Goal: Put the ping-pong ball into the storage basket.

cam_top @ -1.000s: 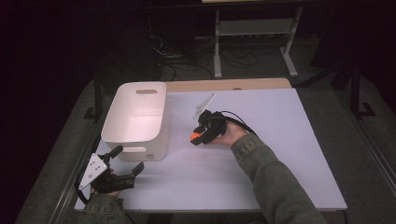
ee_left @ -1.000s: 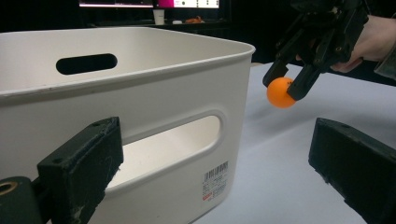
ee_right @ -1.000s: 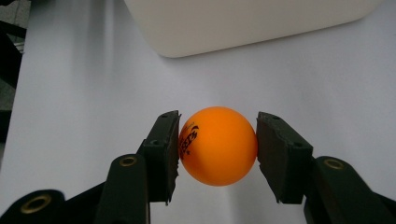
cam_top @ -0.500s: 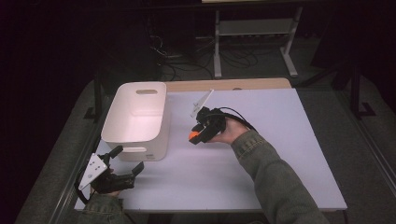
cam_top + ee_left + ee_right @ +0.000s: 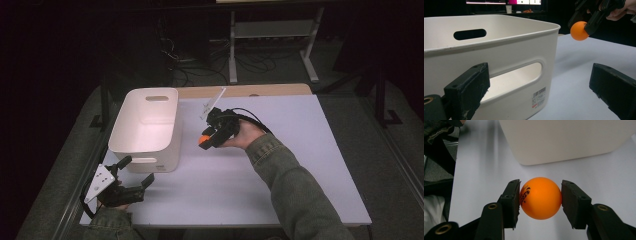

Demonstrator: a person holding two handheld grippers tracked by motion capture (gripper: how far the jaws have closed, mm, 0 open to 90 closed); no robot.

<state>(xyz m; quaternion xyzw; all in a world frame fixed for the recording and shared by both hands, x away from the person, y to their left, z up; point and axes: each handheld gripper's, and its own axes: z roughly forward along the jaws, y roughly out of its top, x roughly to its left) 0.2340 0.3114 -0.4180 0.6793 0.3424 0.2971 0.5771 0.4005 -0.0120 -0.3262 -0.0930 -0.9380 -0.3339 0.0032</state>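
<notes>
Pinching the ball (image 5: 540,198), the right gripper (image 5: 207,137) hung just right of the bin (image 5: 150,125); left gripper (image 5: 131,172) gaped, idle.

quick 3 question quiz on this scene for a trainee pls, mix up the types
1. True or false: the right claw is clamped on the orange ball.
2. The white bin appears: A) empty, B) full of balls, C) tipped on its side.
3. Fill in: the left claw is open, near the bin's ____ handle slot.

Key: 1 true; 2 A; 3 near-side (the one facing the person).
</notes>
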